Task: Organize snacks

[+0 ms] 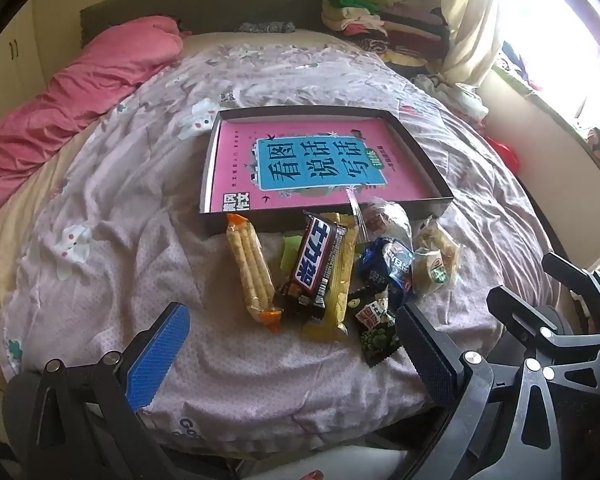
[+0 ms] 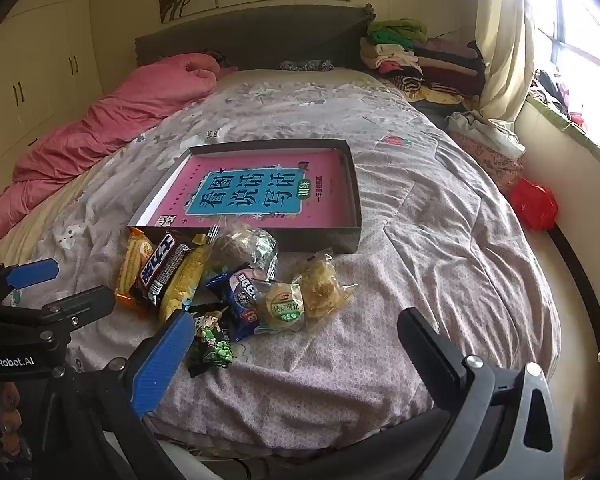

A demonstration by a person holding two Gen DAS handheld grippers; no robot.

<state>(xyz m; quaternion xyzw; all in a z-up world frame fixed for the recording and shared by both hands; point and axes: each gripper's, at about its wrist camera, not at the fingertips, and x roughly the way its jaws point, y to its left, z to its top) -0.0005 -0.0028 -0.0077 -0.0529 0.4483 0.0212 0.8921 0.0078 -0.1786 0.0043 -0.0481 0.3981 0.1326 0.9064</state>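
Observation:
A shallow dark box lies on the bed with a pink book flat inside it. Just in front of it sits a pile of wrapped snacks: a chocolate bar, a wafer-stick pack, a yellow pack, a blue cookie pack, a round green-label cake and a dark green packet. My left gripper hovers open near the pile's front edge. My right gripper is open beside the pile, nothing between its fingers.
A pink duvet lies bunched along the left of the bed. Folded clothes are stacked at the head on the right. A red bag sits by the wall under the bright window. The other gripper's frame shows at right.

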